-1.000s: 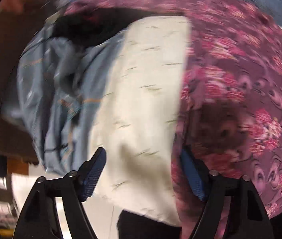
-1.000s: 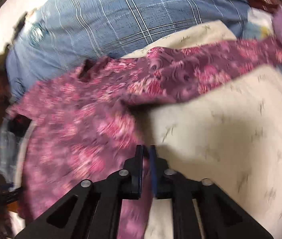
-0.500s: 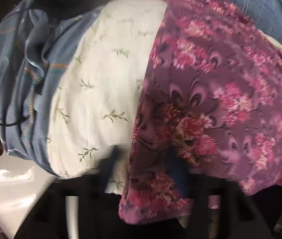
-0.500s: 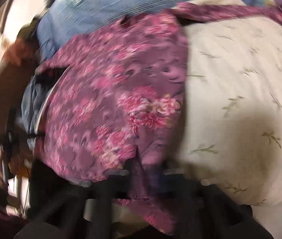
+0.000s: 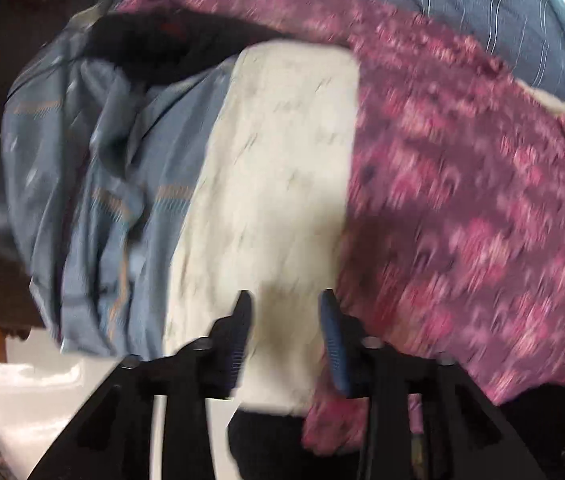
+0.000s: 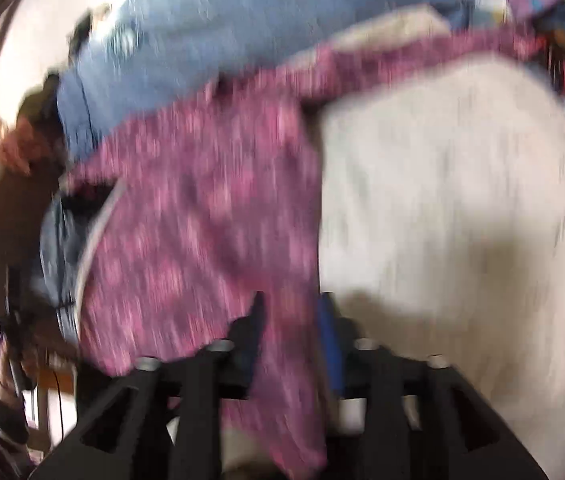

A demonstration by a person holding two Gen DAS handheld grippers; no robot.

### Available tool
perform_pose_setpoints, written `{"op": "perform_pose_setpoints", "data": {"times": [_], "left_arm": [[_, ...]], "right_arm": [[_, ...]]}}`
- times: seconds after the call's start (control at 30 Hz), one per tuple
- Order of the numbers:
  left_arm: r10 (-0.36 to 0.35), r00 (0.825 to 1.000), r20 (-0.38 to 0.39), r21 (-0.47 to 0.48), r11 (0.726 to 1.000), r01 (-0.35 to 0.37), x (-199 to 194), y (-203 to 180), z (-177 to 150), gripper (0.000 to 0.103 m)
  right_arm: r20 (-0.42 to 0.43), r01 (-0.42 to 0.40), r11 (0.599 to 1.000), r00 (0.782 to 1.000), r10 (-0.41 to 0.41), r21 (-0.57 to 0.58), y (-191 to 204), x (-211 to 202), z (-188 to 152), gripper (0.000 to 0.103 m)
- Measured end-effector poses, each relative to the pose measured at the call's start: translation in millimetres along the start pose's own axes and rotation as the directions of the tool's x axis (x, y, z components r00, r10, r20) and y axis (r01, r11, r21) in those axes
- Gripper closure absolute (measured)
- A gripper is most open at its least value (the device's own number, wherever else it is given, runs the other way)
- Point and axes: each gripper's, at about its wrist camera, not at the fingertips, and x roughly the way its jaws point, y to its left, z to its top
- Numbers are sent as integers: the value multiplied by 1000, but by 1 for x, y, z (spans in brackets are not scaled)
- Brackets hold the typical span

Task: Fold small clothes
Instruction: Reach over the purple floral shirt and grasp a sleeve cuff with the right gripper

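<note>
Both views are motion-blurred and look down on a cream sheet (image 5: 282, 184) with a faint sprig print, covering what seems to be a bed, the surface used for folding. A purple floral garment (image 5: 462, 200) lies spread across it, with 1 long part stretching toward the far right in the right wrist view, probably laid flat so it can be folded. The left tool (image 5: 284, 336) hovers over bare cream sheet just beside the garment's left edge, its jaws half apart with nothing between them; they have just been opening. The right tool (image 6: 292, 336) sits at the garment's near edge, jaws also just opened, with purple cloth hanging loosely between them, apparently released, not pinched. A crumpled grey-blue cloth (image 5: 94, 208) lies further left, and a blue checked blanket (image 6: 242, 32) lies behind.
</note>
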Motion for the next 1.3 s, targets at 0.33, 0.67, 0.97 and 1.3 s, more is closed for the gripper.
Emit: {"op": "perform_pose_setpoints", "data": {"times": [0.33,0.67,0.97,1.3], "left_arm": [[-148,988,-31,-55,988,146,44,-59,74,51],[-55,998,-9,-4,998,55,69,-80,71,48],[-168,985,30,29,985,168,40,-123,98,48],[-170,985,2,77,983,169,64,-153,108,48]], "right_arm": [[54,-14,1000,998,14,5,7,107,92,99],[67,82,996,994,-84,21,-29,121,115,90],[179,-117,932,982,58,342,-99,81,128,69],[88,-1,997,996,-6,83,-37,130,242,36]]}}
